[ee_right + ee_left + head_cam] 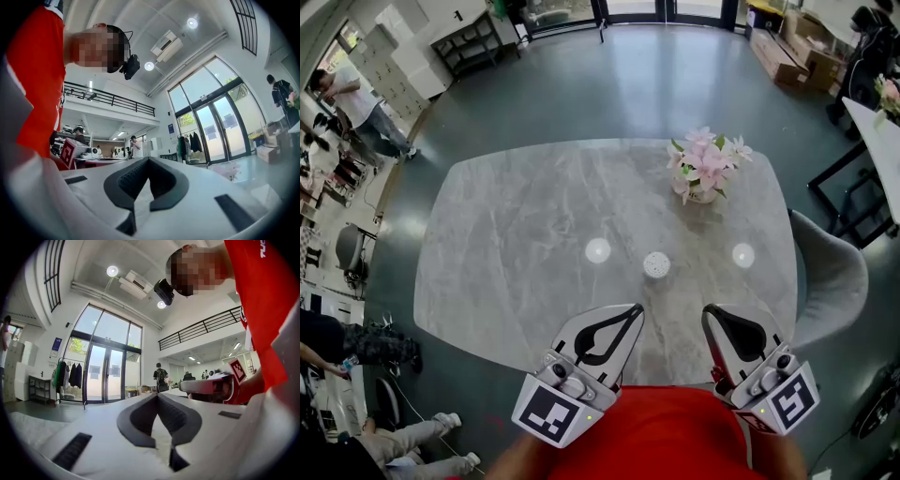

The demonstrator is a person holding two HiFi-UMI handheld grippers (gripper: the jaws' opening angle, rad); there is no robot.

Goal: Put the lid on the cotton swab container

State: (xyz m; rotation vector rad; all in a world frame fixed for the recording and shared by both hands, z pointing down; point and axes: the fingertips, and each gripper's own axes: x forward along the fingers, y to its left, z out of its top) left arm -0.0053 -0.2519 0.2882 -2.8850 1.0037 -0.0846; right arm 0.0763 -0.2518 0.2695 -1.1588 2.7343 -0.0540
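The cotton swab container [656, 264] is a small white round tub that stands on the grey marble table [516, 234], just beyond both grippers. Two bright white round spots [597, 250] [742, 255] lie to its left and right; I cannot tell whether either is a lid or a light reflection. My left gripper [636, 309] is shut and holds nothing, near the table's front edge. My right gripper [710, 311] is shut and empty beside it. In the left gripper view the left gripper [157, 394] points level into the room, its jaws meeting. In the right gripper view the right gripper [148, 159] is likewise closed.
A vase of pink flowers [703, 169] stands at the table's far right. A grey chair [830, 281] sits by the right edge. People [356, 103] stand and sit along the left side of the room. Cardboard boxes [787, 47] lie at the far right.
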